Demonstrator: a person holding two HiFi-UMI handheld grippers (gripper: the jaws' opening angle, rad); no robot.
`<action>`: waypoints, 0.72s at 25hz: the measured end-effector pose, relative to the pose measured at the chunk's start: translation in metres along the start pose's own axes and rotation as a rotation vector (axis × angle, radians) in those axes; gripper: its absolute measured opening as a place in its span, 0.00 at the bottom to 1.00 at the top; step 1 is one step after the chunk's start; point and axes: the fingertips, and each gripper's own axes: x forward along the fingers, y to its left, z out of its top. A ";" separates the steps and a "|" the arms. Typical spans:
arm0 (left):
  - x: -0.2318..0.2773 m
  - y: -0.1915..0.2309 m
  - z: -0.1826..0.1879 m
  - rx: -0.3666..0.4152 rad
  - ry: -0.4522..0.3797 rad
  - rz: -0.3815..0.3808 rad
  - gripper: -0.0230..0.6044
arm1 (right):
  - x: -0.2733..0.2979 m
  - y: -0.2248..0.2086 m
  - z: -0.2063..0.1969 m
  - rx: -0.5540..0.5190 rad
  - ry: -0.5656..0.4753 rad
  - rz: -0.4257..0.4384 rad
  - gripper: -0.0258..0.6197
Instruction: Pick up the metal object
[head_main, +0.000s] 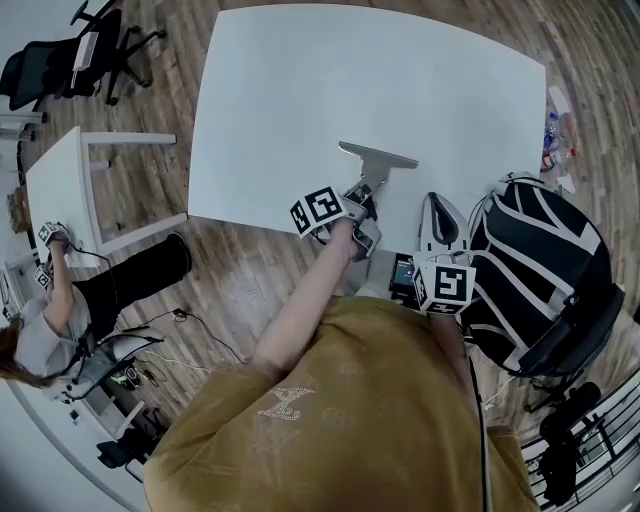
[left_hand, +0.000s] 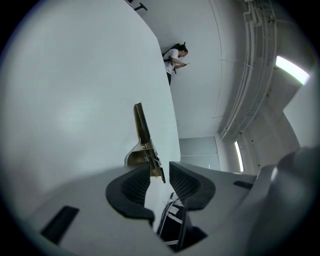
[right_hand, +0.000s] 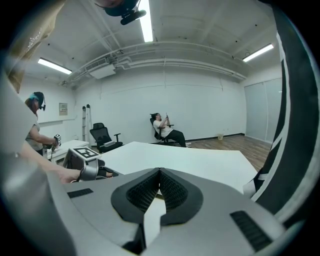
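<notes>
The metal object (head_main: 377, 160), a T-shaped tool with a flat blade and a short handle, lies on the white table (head_main: 300, 90) near its front edge. My left gripper (head_main: 362, 205) reaches over that edge to the handle. In the left gripper view the handle end (left_hand: 150, 157) sits between the two pads of my left gripper (left_hand: 160, 177); a gap shows beside it, so the jaws stand open around it. My right gripper (head_main: 440, 205) hovers at the table's front edge to the right, apart from the object. Its pads (right_hand: 172, 189) meet with nothing between them.
A black-and-white striped bag (head_main: 545, 270) on a chair stands close on the right. A small white side table (head_main: 60, 180), a black office chair (head_main: 60, 60) and a person (head_main: 60, 320) are to the left. Another person (right_hand: 167, 131) sits beyond the table's far end.
</notes>
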 end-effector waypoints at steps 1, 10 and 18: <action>0.001 0.001 0.001 -0.013 0.000 0.000 0.23 | 0.000 0.000 0.000 0.001 0.001 0.001 0.04; 0.010 0.004 0.000 -0.188 -0.016 -0.063 0.16 | 0.000 0.002 -0.004 0.005 0.005 0.019 0.04; 0.011 -0.001 0.003 -0.207 -0.021 -0.065 0.06 | -0.001 0.007 0.000 -0.002 -0.006 0.029 0.04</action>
